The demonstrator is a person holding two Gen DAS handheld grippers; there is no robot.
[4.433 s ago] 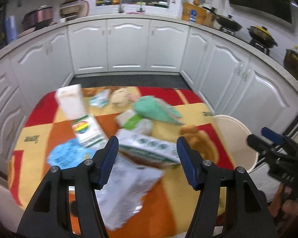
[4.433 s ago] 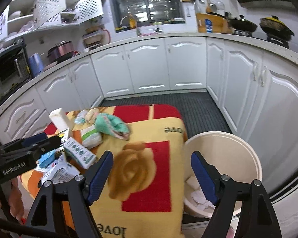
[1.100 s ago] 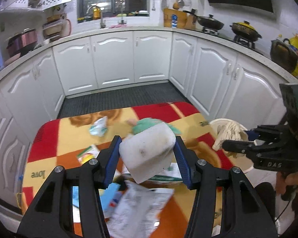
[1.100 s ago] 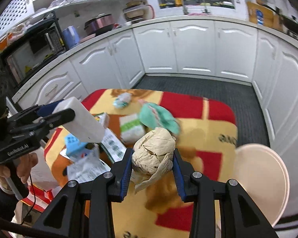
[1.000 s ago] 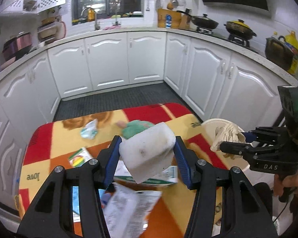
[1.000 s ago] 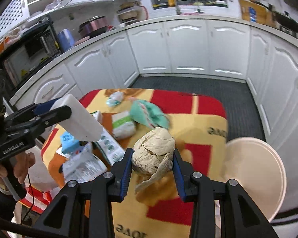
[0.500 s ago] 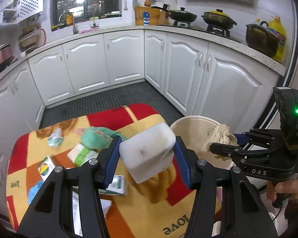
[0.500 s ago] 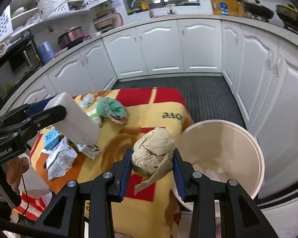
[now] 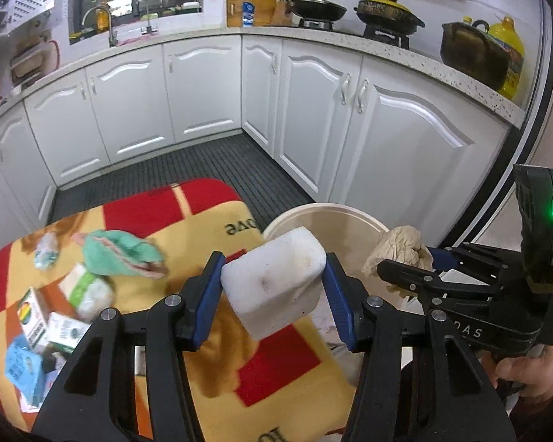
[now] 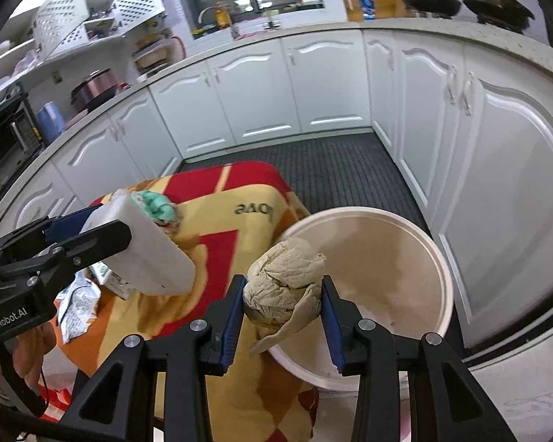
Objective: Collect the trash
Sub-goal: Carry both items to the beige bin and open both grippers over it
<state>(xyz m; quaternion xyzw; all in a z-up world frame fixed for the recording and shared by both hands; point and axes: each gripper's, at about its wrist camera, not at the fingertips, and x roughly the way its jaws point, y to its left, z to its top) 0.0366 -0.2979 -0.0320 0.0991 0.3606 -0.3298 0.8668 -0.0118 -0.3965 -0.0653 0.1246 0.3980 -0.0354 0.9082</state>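
Observation:
My left gripper [image 9: 272, 294] is shut on a white carton [image 9: 274, 287], held above the table's right edge beside the cream trash bin [image 9: 324, 210]. In the right wrist view the carton [image 10: 147, 250] sits left of the bin [image 10: 405, 235]. My right gripper [image 10: 283, 302] is shut on a crumpled brown paper wad [image 10: 285, 276], held over the bin's near-left rim. The wad [image 9: 400, 248] also shows in the left wrist view, above the bin's right side.
The table has a red, yellow and orange cloth [image 9: 188, 213] with a green cloth [image 9: 121, 254], small cartons [image 9: 37, 313], a blue packet [image 9: 18, 364] and a crinkled wrapper [image 10: 77, 305]. White cabinets [image 9: 350, 110] curve around behind the bin.
Both grippers have swung right from over the table toward the bin, each still holding its item. The wad is now over the bin's rim and the carton is next to it.

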